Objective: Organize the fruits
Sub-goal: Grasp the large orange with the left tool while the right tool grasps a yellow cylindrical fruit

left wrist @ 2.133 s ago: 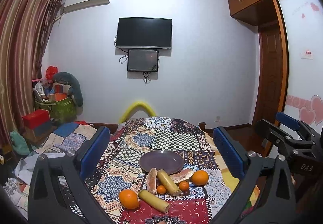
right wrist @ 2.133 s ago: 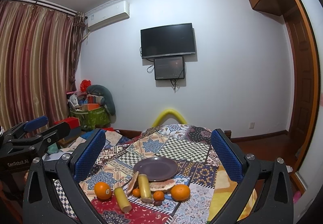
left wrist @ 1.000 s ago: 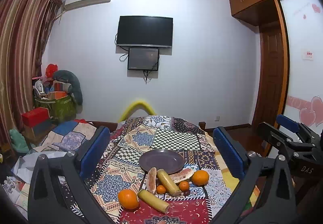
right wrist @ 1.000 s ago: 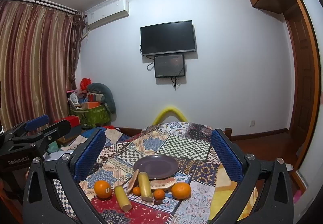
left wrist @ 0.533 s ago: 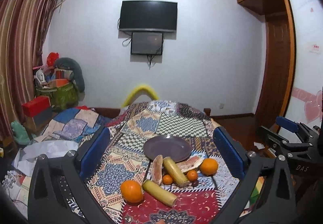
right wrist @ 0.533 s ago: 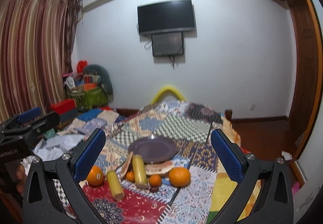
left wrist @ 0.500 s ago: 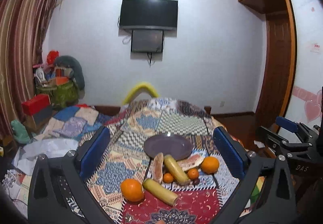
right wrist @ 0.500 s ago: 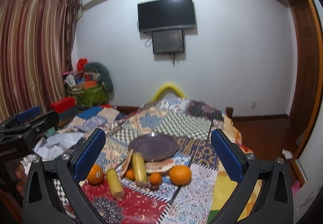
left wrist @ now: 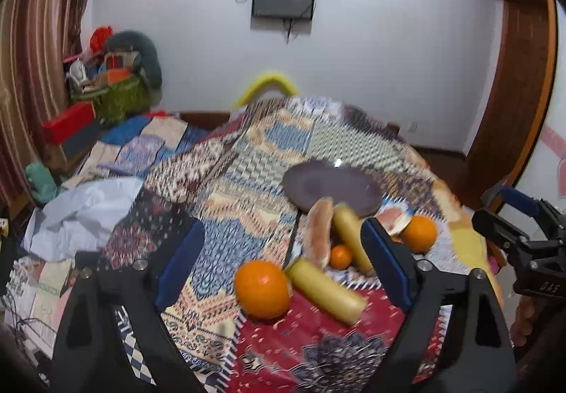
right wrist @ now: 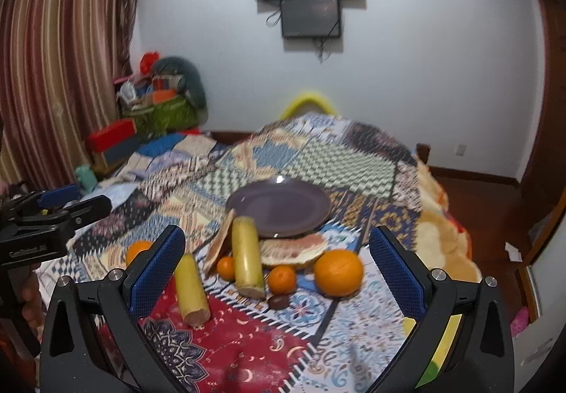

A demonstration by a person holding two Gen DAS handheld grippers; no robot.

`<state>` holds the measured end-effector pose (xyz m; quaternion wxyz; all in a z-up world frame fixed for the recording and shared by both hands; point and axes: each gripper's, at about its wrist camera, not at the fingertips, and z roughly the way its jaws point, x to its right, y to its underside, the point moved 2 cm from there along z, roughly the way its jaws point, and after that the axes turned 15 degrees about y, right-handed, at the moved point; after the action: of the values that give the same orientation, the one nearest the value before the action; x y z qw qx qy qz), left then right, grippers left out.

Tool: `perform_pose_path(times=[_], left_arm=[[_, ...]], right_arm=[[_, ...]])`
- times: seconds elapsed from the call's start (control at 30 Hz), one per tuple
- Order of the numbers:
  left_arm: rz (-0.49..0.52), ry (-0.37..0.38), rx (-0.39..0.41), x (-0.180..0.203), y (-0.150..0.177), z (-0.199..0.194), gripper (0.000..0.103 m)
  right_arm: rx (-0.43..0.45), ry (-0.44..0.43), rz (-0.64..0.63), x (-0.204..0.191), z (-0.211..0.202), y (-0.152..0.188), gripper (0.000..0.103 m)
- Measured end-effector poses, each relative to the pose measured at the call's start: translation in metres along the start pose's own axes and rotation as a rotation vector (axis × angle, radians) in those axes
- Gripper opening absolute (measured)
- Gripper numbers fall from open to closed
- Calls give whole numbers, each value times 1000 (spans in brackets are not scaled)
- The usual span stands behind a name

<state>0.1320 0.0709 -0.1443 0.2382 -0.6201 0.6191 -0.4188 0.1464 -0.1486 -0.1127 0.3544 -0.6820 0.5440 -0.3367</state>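
Note:
A dark purple plate (right wrist: 279,207) sits empty on a patterned tablecloth (right wrist: 353,152). In front of it lie two yellow banana pieces (right wrist: 246,256), two grapefruit slices (right wrist: 293,249), two big oranges (right wrist: 338,272), two small oranges (right wrist: 281,279) and a small dark fruit (right wrist: 277,302). My left gripper (left wrist: 283,262) is open and empty, above the near big orange (left wrist: 262,288). The plate also shows in the left wrist view (left wrist: 330,188). My right gripper (right wrist: 276,265) is open and empty, hovering over the fruit pile.
The left gripper's body (right wrist: 39,233) shows at the left of the right wrist view, the right gripper's body (left wrist: 527,244) at the right of the left wrist view. A cluttered bed (left wrist: 88,180) lies left of the table. A yellow chair back (right wrist: 307,103) stands behind it.
Both grippers have moved forward and tilted down toward the fruit, so the table fills more of each view. Both stay open and empty. The fruit has not moved.

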Motion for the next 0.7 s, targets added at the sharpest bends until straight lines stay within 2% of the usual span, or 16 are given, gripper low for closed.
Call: perform_pose_path(times=[0.1, 0.2, 0.33, 0.37, 0.57, 0.7], left_arm=[[-21, -11, -48, -13, 12, 15, 88], [-30, -17, -95, -23, 23, 29, 81], [-59, -6, -145, -35, 37, 44, 74], [-66, -4, -157, -37, 40, 48, 73], [-93, 18, -202, -48, 51, 65, 73], [-102, 35, -221, -51, 57, 74, 73]], right_arm=[[-36, -19, -31, -9, 12, 5, 100], [-63, -40, -65, -19, 24, 10, 92], [-102, -73, -106, -33, 39, 16, 89], [-111, -82, -112, -37, 41, 17, 84], [-182, -145, -151, -56, 66, 28, 65], [-213, -175, -172, -67, 75, 34, 61]])
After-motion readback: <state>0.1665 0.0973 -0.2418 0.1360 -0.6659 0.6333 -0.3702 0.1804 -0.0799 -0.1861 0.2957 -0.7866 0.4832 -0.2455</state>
